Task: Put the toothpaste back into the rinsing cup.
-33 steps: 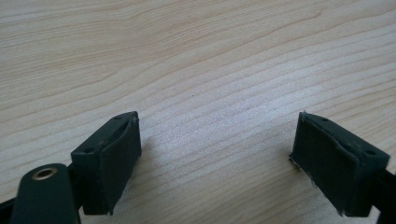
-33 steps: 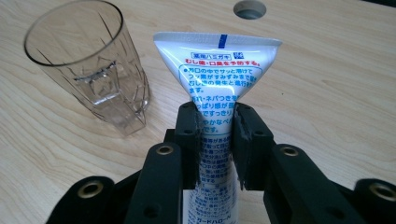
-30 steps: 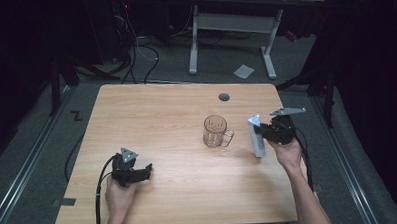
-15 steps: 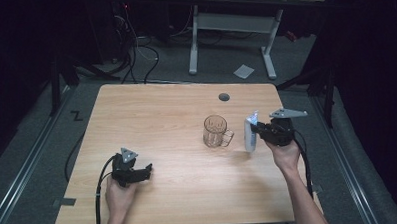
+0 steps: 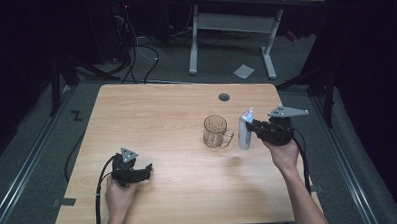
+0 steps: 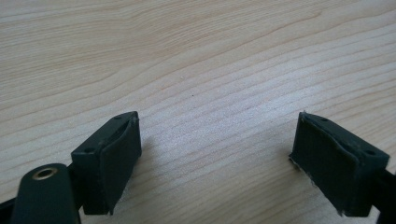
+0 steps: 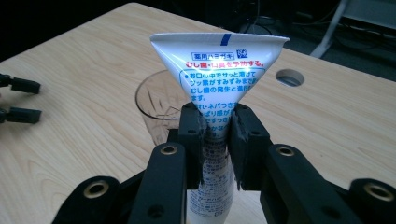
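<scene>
Your left gripper (image 5: 138, 172), jaws wide apart and empty, rests near the table's (image 5: 156, 113) near-left corner, while your right gripper (image 7: 215, 140), toward the right edge, clamps the upright toothpaste tube (image 7: 216, 79), crimped end up, just beside the glass mug (image 5: 215, 131), which stands beyond it.

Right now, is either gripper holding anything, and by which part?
The right gripper pinches the toothpaste tube around its middle, crimped end up; the left gripper holds nothing.
</scene>
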Tool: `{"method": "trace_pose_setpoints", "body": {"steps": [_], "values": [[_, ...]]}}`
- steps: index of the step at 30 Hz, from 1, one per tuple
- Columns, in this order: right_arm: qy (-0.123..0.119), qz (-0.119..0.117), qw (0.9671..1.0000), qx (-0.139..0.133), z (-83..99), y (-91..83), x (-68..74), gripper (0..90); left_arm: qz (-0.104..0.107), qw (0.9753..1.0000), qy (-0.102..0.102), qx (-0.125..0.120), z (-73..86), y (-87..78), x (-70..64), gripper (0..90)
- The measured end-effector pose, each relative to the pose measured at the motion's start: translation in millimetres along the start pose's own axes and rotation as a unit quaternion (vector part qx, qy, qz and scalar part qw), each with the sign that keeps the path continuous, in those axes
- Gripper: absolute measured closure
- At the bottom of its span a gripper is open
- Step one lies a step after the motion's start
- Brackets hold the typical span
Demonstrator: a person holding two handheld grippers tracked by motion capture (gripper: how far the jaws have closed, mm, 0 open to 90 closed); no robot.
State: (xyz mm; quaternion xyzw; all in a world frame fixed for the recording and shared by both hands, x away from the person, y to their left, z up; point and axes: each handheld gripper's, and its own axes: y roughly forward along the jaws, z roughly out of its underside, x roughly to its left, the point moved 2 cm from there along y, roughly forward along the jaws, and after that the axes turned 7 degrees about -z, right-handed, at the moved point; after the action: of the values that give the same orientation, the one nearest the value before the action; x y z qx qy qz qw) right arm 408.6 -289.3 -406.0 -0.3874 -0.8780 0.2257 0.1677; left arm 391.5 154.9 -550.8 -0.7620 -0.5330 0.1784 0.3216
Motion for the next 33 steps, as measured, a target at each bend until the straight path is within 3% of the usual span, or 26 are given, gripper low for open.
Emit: {"method": "trace_pose_setpoints", "body": {"steps": [20,33], "values": [[-0.018,-0.052,0.9981,-0.027,-30.2,-10.0,16.3,76.0,0.000,1.0000,0.000,0.000,0.0,0.0,0.0,15.7],[-0.029,-0.061,0.9973,-0.030,-52.9,4.7,22.0,75.9,0.000,1.0000,0.000,0.000,0.0,0.0,0.0,15.7]]}}
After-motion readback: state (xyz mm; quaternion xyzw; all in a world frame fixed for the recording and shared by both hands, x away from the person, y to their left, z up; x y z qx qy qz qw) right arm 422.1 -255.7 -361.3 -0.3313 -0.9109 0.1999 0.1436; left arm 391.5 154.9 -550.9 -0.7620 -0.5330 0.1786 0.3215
